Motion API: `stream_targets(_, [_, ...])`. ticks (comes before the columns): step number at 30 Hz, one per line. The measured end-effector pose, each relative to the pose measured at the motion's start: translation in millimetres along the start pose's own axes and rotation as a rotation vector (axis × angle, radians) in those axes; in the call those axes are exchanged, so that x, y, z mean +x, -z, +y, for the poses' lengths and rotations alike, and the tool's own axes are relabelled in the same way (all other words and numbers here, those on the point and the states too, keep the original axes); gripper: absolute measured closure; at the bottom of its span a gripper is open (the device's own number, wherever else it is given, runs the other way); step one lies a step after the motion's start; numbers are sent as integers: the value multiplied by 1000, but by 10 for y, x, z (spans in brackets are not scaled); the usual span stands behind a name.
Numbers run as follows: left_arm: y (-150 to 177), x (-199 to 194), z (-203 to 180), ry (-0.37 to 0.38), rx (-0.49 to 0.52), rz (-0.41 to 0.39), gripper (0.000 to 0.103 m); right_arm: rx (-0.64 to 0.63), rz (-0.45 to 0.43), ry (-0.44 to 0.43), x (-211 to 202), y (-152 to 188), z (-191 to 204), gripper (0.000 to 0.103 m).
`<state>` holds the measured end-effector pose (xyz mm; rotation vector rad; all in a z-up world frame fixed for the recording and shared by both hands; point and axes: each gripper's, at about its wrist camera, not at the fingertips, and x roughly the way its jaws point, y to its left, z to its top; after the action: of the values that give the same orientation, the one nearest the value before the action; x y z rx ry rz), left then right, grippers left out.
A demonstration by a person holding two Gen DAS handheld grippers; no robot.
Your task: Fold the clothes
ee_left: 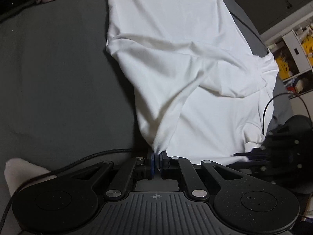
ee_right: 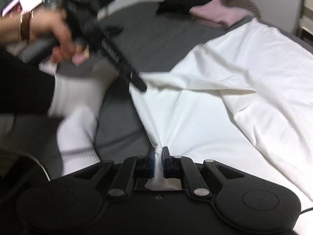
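Note:
A white garment (ee_left: pixel 182 62) lies spread over the dark grey bed sheet (ee_left: pixel 54 74), partly lifted into folds. My left gripper (ee_left: pixel 156 157) is shut on a pinched corner of the cloth at its near edge. My right gripper (ee_right: pixel 158 156) is shut on another bunched corner of the white garment (ee_right: pixel 225 101). In the right wrist view the left gripper (ee_right: pixel 141 87) shows as a blurred black tool held by a hand (ee_right: pixel 56 33), its tip on the cloth. In the left wrist view the right gripper (ee_left: pixel 246 154) sits at the cloth's lower right edge.
A folded pink garment (ee_right: pixel 217 13) and a black one (ee_right: pixel 176 4) lie at the far end of the bed. White socks on feet (ee_right: pixel 78 101) rest at the left. Shelves with yellow items (ee_left: pixel 293 52) stand beyond the bed's right edge. A black cable (ee_left: pixel 82 158) trails across the sheet.

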<state>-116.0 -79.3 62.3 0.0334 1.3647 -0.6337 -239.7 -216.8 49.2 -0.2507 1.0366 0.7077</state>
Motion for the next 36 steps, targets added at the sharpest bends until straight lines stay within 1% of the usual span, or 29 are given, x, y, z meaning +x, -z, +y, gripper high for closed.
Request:
stream_targets(2, [-7,37,-61,-51,77,33,98,-40,37,1,92,-14,36,85])
stream_targets(3, [-8,58,-95,-77,117,52,98,-66,50,3,129,-15,81,75])
stream_targets(5, [5,90,-156,-110,179,83,98,-123,59,4,174,2,225,60])
stream_targets(6, [14,103,-188,-124,211,96,98,-129,56,-8,169,9,256,57])
stream_targets(8, [38,118,-260,-142,285,116,98,-105,45,-45,118,-10,252,56])
stream_targets(10, [69,124,-338,-165,358,125,98,-36,20,-95,12,-38,138,57])
stream_targets(11, [84,135,-382,-179,398,134,98,-2,-4,-105,-66,-54,60,57])
stream_targets(12, [109,149,-431,-197,443,150,98,20,-32,-93,-159,-64,-19,56])
stream_targets(14, [170,168,-525,-225,529,170,98,30,-71,-18,-309,-72,-173,55])
stream_targets(16, [195,157,-580,-255,570,164,98,4,-80,108,-390,-52,-339,51])
stream_targets(17, [187,133,-607,-277,584,142,98,-21,-57,167,-395,-30,-417,51])
stream_targets(19, [155,64,-666,-311,619,67,98,-72,-11,285,-406,14,-572,51])
stream_targets(21, [109,4,-732,-317,659,-18,98,-123,36,404,-416,58,-727,51])
stream_targets(22, [84,7,-755,-314,674,-38,98,-149,59,463,-421,79,-804,51])
stream_targets(24, [60,52,-789,-314,697,-51,97,-190,112,555,-494,213,-896,48])
stream_targets(25, [67,101,-808,-325,719,-50,97,-177,137,590,-563,276,-1006,47])
stream_targets(28, [194,195,-906,-377,826,-75,97,-54,181,669,-845,446,-1401,42])
stream_targets(29, [247,205,-938,-385,863,-92,97,3,181,685,-954,504,-1552,35])
stream_targets(30, [276,211,-953,-385,882,-104,97,91,161,679,-1083,566,-1738,33])
stream_targets(31, [288,213,-962,-381,890,-113,96,199,127,648,-1211,635,-1938,33])
stream_targets(33, [309,217,-973,-381,890,-126,86,432,21,543,-1430,796,-2311,35])
stream_targets(34, [307,231,-972,-387,872,-127,83,534,-39,479,-1484,889,-2443,37])
stream_targets(35, [310,240,-976,-393,860,-129,79,634,-100,414,-1537,983,-2575,41])
stream_targets(36, [314,245,-977,-397,853,-134,74,703,-142,366,-1553,1049,-2681,45])
